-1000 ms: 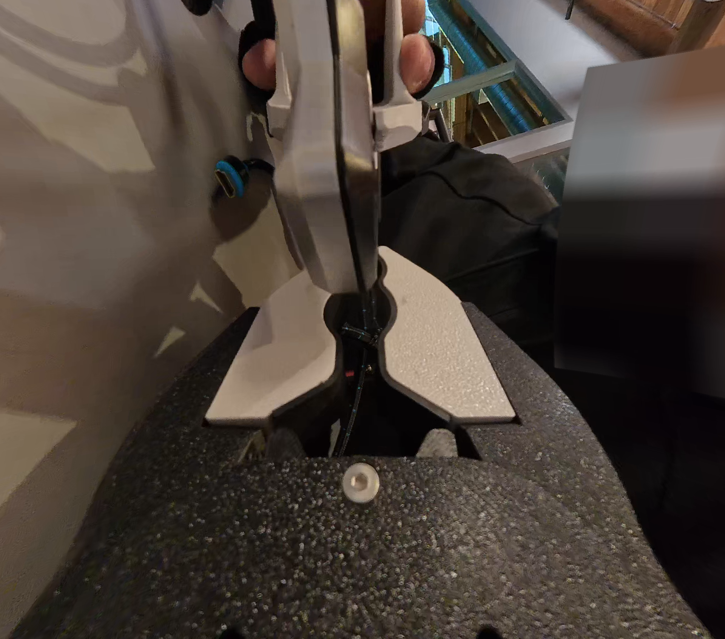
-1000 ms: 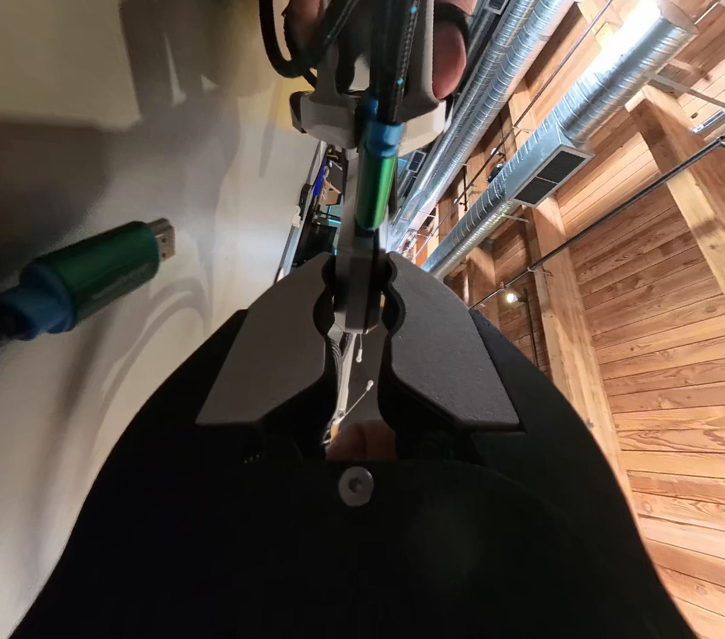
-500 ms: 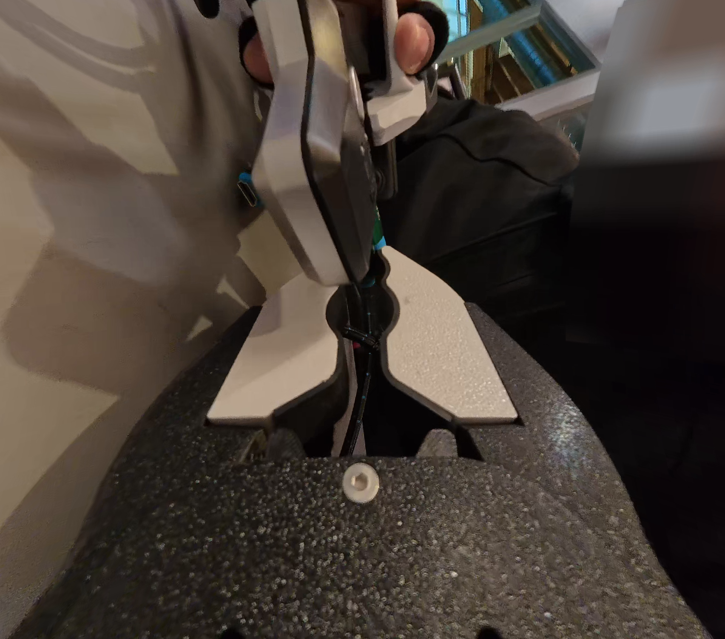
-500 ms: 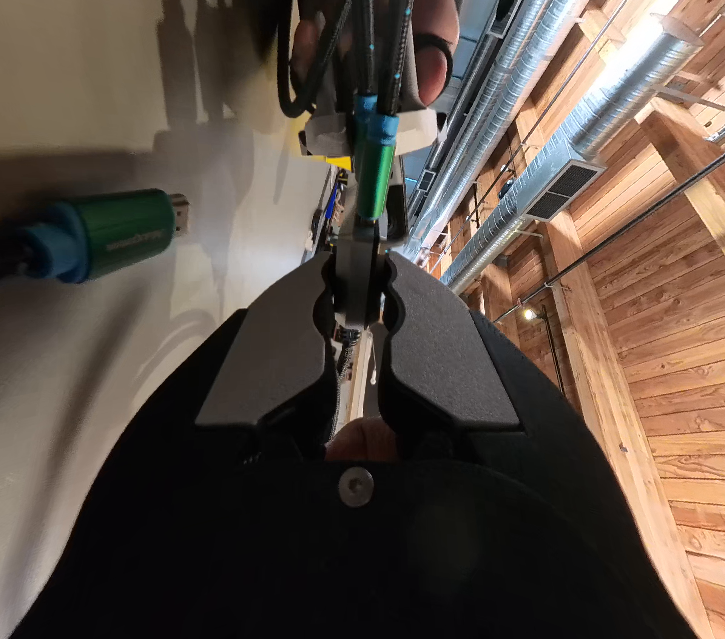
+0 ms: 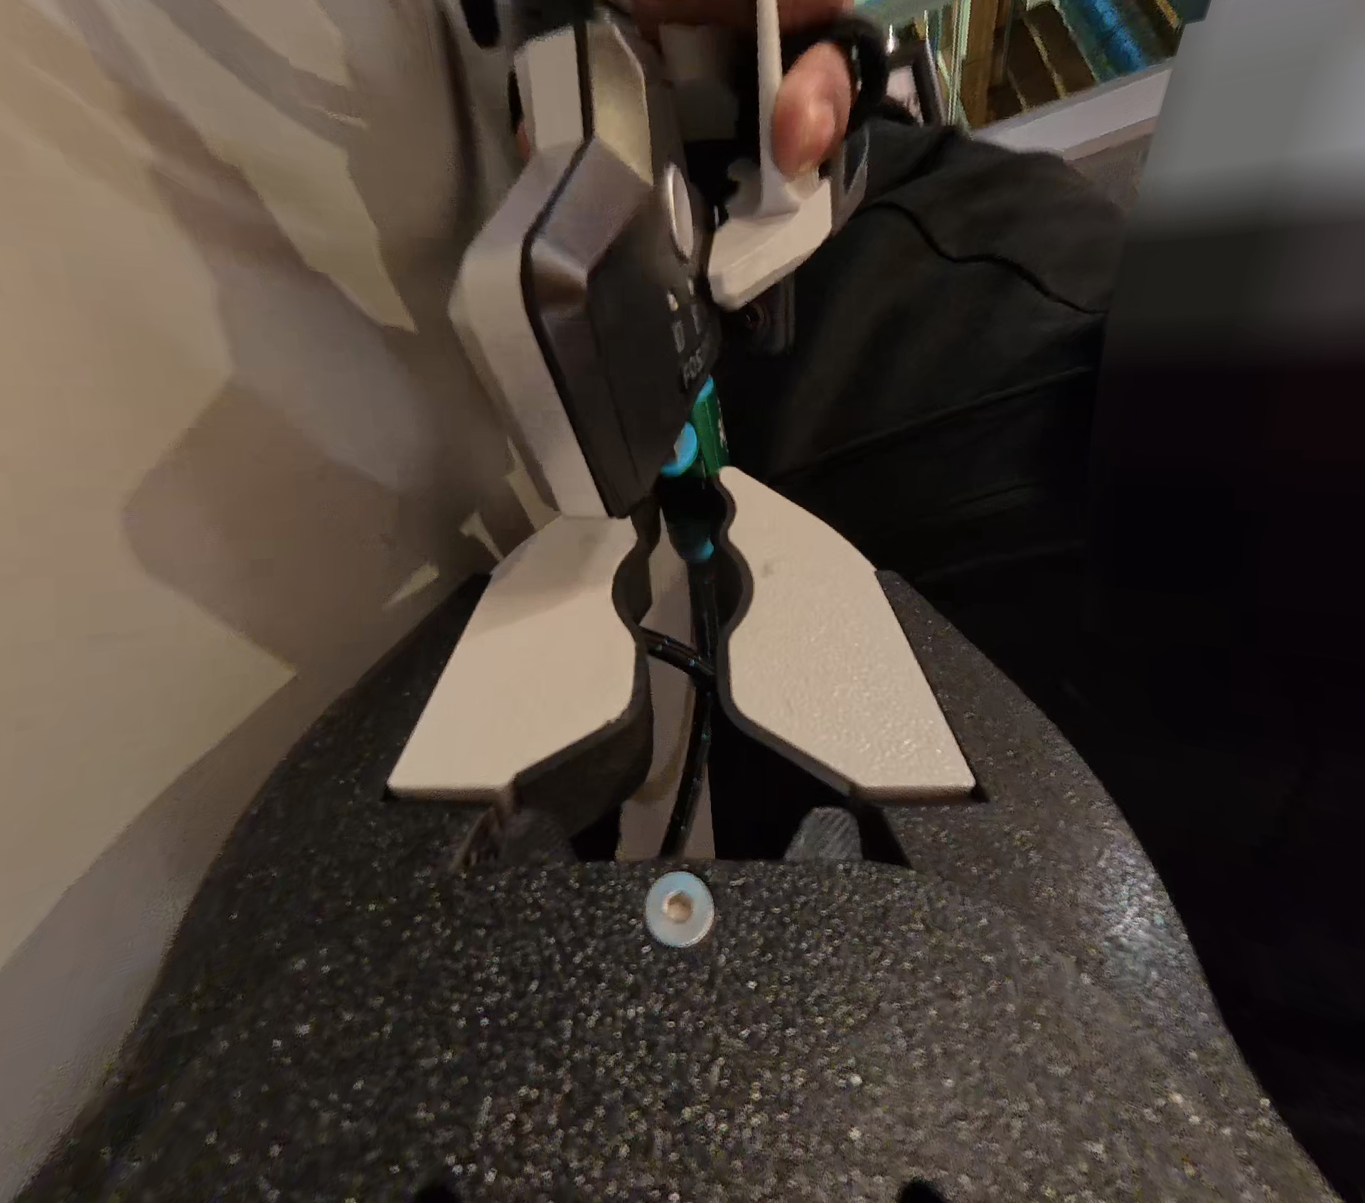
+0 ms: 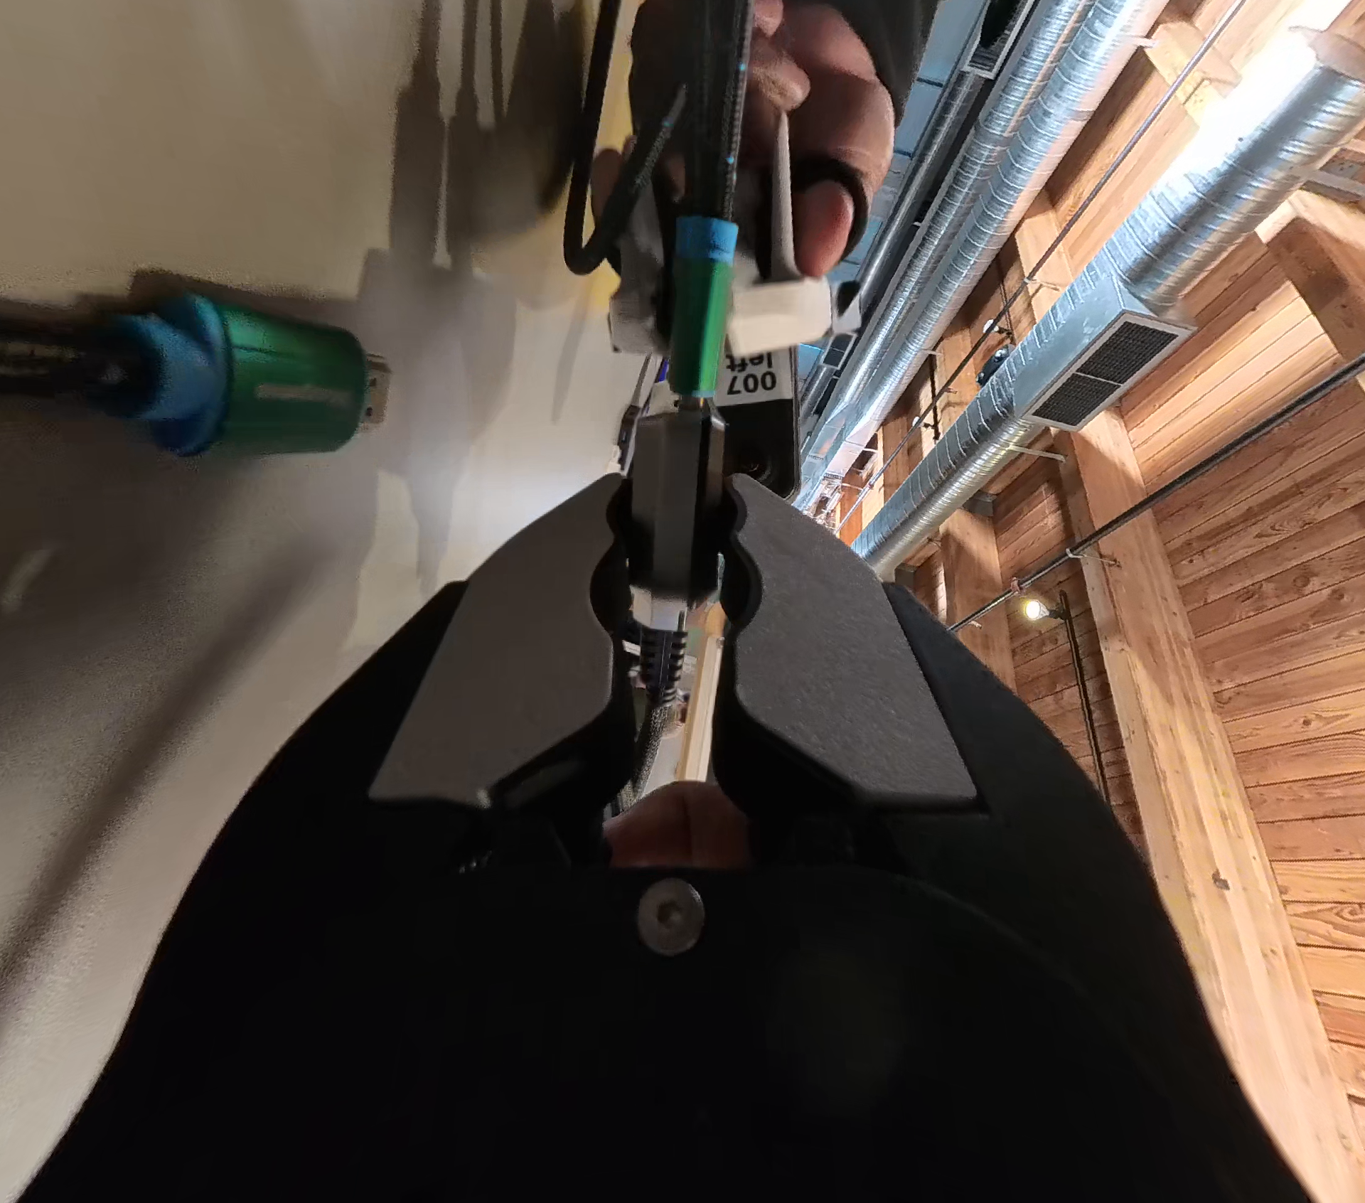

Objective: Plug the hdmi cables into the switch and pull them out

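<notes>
My right gripper (image 6: 672, 488) is shut on the dark grey HDMI switch (image 6: 668, 503), edge-on between its pads. My left gripper (image 5: 683, 503) is shut on a braided HDMI cable at the blue collar of its green plug (image 5: 709, 429). The plug meets the switch's (image 5: 613, 355) end port, and a sliver of its metal tip shows in the right wrist view (image 6: 698, 318). The left gripper's white fingers (image 6: 775, 311) grip that plug there. The right gripper's white fingers (image 5: 768, 222) hold the switch in the left wrist view. A second green plug (image 6: 295, 384) lies loose on the white table (image 6: 148, 59).
The white table (image 5: 148, 355) fills the left side of both views. Black braided cables (image 6: 709, 59) hang from the plug past a person's hand (image 6: 820, 133). A black jacket or bag (image 5: 960, 318) lies beyond the switch. Wooden walls and silver ducts (image 6: 1108, 207) are far off.
In the left wrist view the switch has tilted to show its black face, and the green plug has come into sight beside it. The loose plug has drifted right in the right wrist view.
</notes>
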The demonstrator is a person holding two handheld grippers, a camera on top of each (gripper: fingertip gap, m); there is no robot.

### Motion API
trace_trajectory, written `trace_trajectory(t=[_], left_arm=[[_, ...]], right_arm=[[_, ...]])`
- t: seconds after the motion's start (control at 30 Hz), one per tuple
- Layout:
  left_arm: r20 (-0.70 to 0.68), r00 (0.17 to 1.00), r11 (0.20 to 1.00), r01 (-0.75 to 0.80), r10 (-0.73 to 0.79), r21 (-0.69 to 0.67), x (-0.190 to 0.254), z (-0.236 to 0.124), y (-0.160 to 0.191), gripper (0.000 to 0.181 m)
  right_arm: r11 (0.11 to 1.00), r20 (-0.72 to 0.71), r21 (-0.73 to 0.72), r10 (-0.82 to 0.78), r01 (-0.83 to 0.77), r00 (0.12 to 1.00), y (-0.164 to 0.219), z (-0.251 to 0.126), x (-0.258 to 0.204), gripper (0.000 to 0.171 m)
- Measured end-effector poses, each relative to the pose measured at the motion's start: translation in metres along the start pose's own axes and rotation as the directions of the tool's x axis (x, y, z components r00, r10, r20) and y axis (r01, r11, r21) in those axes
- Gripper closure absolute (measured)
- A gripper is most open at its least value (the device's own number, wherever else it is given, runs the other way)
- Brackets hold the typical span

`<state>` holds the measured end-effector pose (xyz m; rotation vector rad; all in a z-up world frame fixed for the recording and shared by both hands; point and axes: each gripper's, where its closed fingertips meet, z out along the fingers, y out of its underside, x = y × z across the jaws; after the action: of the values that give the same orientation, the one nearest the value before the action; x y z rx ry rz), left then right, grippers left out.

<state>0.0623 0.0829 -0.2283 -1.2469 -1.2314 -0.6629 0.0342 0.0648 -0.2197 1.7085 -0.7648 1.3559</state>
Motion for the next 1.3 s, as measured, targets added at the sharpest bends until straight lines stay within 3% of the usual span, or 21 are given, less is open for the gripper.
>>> trace_trajectory(t=[0.2,0.37,0.47,0.7,0.83,1.0,1.1,1.3], left_arm=[[0.009,1.000,0.997,0.022,-0.023,0.073,-0.006,-0.001,-0.006,0.169],[0.024,1.000,1.000,-0.003,0.002,0.026,-0.003,0.000,0.000,0.170],[0.086,0.996,1.000,-0.012,0.011,0.011,-0.014,-0.002,0.001,0.170],[0.286,0.958,0.989,-0.046,0.004,0.142,-0.028,-0.019,-0.008,0.164],[0.489,0.872,0.978,-0.125,0.027,0.169,-0.030,-0.037,-0.003,0.154],[0.741,0.658,0.948,-0.303,0.136,0.095,-0.019,-0.045,0.004,0.144],[0.797,0.577,0.938,-0.345,0.177,0.041,-0.025,-0.035,0.012,0.144],[0.834,0.511,0.948,-0.316,0.209,-0.045,-0.047,-0.021,0.017,0.144]], right_arm=[[1.000,0.007,0.005,0.023,-0.023,1.000,-0.002,0.002,-0.007,0.150],[0.998,0.001,0.022,0.059,-0.059,0.998,-0.004,0.002,-0.006,0.150],[0.999,0.033,0.009,0.049,-0.049,0.998,-0.003,0.003,-0.013,0.150],[0.998,0.061,-0.048,0.052,-0.049,0.997,0.006,0.007,-0.023,0.150],[0.997,0.058,-0.050,0.056,-0.053,0.997,0.006,0.008,-0.023,0.150],[0.996,0.053,-0.070,0.057,-0.054,0.997,0.009,0.009,-0.023,0.149],[0.996,0.063,-0.072,0.059,-0.054,0.996,0.010,0.010,-0.025,0.149],[0.995,0.079,-0.084,0.068,-0.061,0.995,0.013,0.009,-0.029,0.149]])
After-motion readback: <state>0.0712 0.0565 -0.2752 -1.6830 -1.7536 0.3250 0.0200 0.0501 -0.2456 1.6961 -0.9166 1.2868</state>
